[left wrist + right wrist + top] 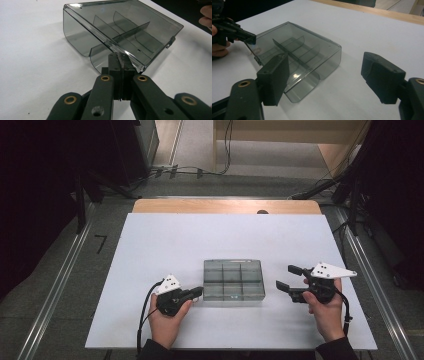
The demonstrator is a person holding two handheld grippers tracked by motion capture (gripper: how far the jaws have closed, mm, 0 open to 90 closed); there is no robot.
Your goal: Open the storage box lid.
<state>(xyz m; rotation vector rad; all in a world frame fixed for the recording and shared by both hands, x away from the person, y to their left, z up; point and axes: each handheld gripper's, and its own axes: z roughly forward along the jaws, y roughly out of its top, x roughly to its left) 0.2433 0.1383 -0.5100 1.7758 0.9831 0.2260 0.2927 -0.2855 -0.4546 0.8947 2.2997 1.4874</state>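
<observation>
A white table [150, 270] fills the middle of the high view, with a strip of bare wood [225, 206] showing along its far edge. A little in front of its centre sits a smoky clear plastic box [233, 280], split by thin dividers into small compartments (nothing can be made out inside them). The left gripper [198, 292] reaches in from the box's left side, and the left gripper view shows its jaws pressed together on the rim of the box [105, 37] at its near corner, with the box's body tipped up beyond them. The right gripper [286, 277] is held just to the right of the box, not touching it, its jaws spread wide apart. In the right gripper view the box [312, 52] lies between and beyond those jaws.
</observation>
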